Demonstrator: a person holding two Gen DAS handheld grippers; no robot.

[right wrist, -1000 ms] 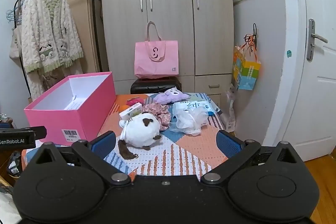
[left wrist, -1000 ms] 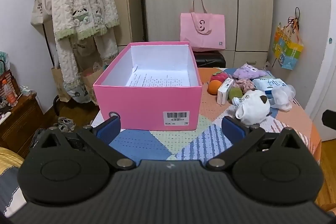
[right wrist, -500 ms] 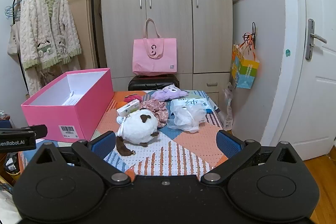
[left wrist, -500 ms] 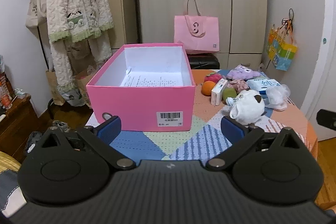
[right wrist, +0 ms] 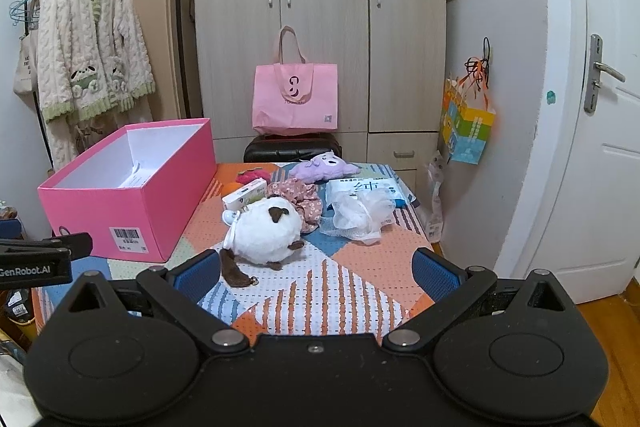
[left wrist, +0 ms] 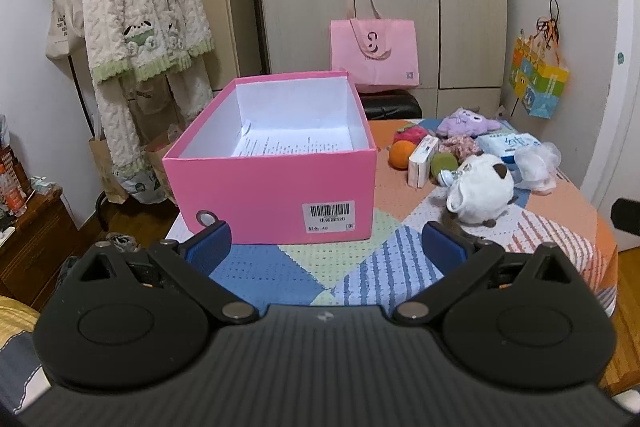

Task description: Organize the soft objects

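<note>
An open pink box (left wrist: 272,183) (right wrist: 132,203) stands on the left of the patchwork table with a printed sheet inside. To its right lie a white plush (left wrist: 480,191) (right wrist: 268,231), a purple plush (left wrist: 466,121) (right wrist: 324,167), a floral scrunchie (right wrist: 300,195), a red plush (left wrist: 410,135) and a white mesh puff (right wrist: 360,213). My left gripper (left wrist: 324,247) is open and empty in front of the box. My right gripper (right wrist: 316,271) is open and empty, just short of the white plush.
An orange (left wrist: 403,154), a small white carton (left wrist: 422,163) (right wrist: 244,195) and a tissue pack (left wrist: 508,143) (right wrist: 364,187) lie among the soft things. A pink tote (right wrist: 296,99) sits on a black stool behind the table. A coat rack stands at left, a door at right.
Both grippers have drawn back and risen a little, so the box and the toys look smaller and farther. Both stay open and nothing on the table has moved.
</note>
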